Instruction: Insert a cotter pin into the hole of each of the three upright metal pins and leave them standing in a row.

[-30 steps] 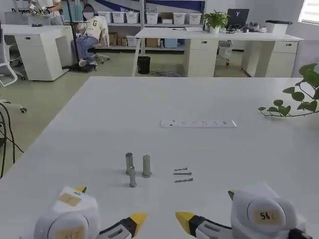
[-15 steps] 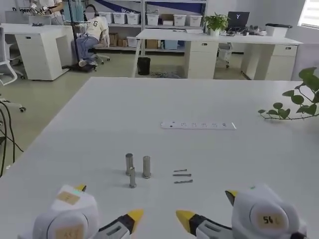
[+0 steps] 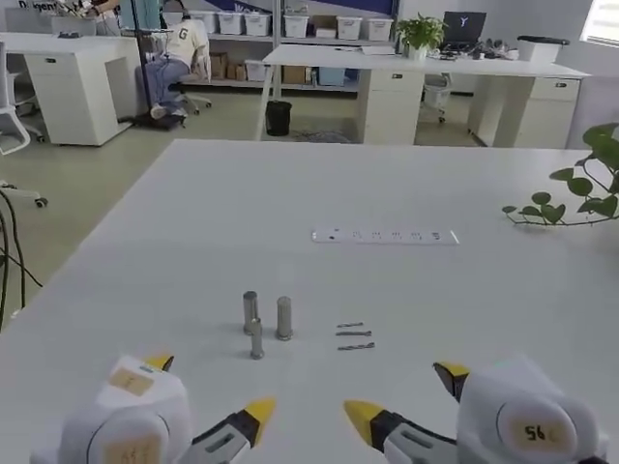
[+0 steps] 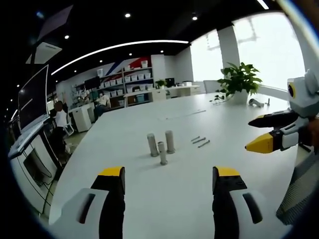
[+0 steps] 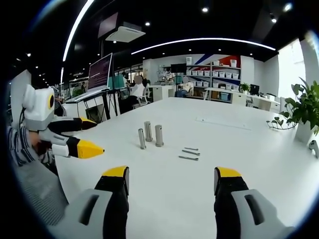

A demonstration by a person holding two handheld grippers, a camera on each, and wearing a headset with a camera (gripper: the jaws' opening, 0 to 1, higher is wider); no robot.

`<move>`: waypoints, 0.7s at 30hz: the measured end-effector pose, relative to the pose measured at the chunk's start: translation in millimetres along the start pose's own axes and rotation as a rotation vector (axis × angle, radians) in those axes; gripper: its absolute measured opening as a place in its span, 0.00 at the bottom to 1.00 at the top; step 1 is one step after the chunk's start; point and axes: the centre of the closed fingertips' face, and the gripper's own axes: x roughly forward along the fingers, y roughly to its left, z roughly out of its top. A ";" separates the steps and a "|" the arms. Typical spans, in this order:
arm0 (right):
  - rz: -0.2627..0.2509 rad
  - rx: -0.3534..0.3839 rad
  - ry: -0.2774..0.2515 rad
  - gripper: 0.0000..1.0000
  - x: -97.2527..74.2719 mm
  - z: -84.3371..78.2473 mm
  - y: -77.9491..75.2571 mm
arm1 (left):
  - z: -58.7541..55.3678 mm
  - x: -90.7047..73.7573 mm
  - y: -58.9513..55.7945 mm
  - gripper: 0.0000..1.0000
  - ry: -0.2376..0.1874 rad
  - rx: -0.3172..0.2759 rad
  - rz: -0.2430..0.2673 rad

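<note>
**benchrat:** how far along is this one?

**pinhead:** Square one, by the look of it. Nearest the camera are the left gripper [image 4: 169, 173] and the right gripper [image 5: 172, 172]. Both are spread wide with nothing between the jaws, hovering over the near edge of the bench [image 3: 435, 290] with their tips angled in toward each other.

**benchrat:** and the parts?

**pinhead:** Out ahead of both grippers and well apart from them, roughly in line with the gap between the two. The three metal pins [image 3: 256, 338] are all standing, but they're bunched in a little triangle: one in front, two side by side just behind it. I wouldn't call that a row. Just to their right, not touching them, the three cotter pins [image 3: 353, 333] lie flat on the bench, one behind another like ladder rungs.

**benchrat:** any cotter in a hole yet?

**pinhead:** None that I can see, all three are loose. The holes themselves are too small to make out. So my read is that all three insertions are left, plus lining the metal pins up afterwards. The cotter pins sit more on the right gripper's side and the metal pins more on the left's. Further back there's a power strip [image 3: 385, 236], and a plant [image 3: 571, 193] off at the far right. Neither looks like it's in the way.
</note>
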 end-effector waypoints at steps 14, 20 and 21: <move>0.009 0.069 0.026 0.64 -0.6 6.7 -10.7 | 7.7 47.8 2.4 0.47 0.017 0.040 -0.086; 0.010 0.072 0.022 0.64 2.8 10.4 -13.8 | -0.1 72.8 4.6 0.45 0.048 0.058 -0.104; 0.010 0.075 0.023 0.64 4.2 11.0 -14.7 | -2.1 77.5 6.1 0.45 0.054 0.053 -0.109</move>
